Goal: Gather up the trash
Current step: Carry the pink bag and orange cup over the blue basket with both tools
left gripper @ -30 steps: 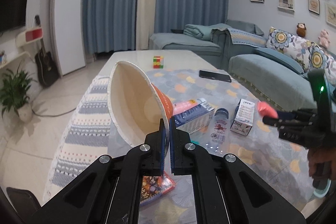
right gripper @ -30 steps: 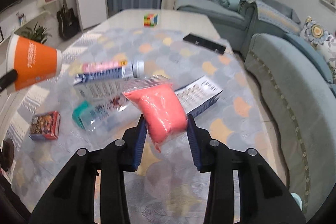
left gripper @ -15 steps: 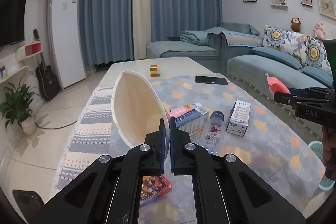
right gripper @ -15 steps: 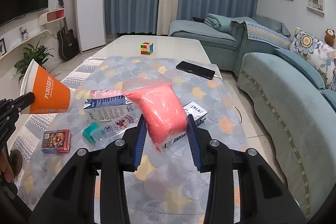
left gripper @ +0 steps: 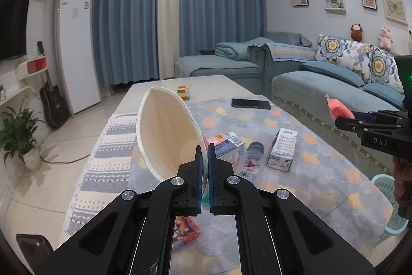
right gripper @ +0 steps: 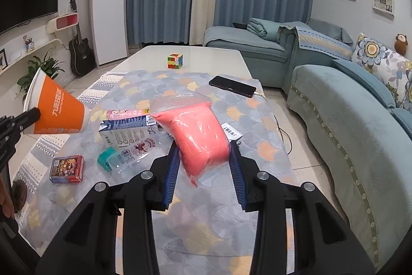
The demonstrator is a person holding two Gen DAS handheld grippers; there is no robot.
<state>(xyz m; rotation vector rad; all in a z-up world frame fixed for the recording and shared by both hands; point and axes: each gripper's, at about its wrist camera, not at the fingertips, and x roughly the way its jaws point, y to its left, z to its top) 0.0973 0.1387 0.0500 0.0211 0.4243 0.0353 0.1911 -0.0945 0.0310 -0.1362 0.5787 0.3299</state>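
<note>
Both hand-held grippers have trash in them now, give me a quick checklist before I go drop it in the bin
1. Left hand-held gripper shut on the paper cup rim: ok.
2. Right hand-held gripper shut on the pink bag: ok.
3. Both items lifted off the table: ok.
4. Teal bin in view at the table's right edge: ok.
5. Bin has room: cannot tell.
6. All trash collected: not ok; milk carton, plastic bottle, small white box, red box remain.

Small box (right gripper: 233, 133) mostly behind the pink bag (right gripper: 199, 135); teal basket (left gripper: 391, 205) cut off at frame edge.
</note>
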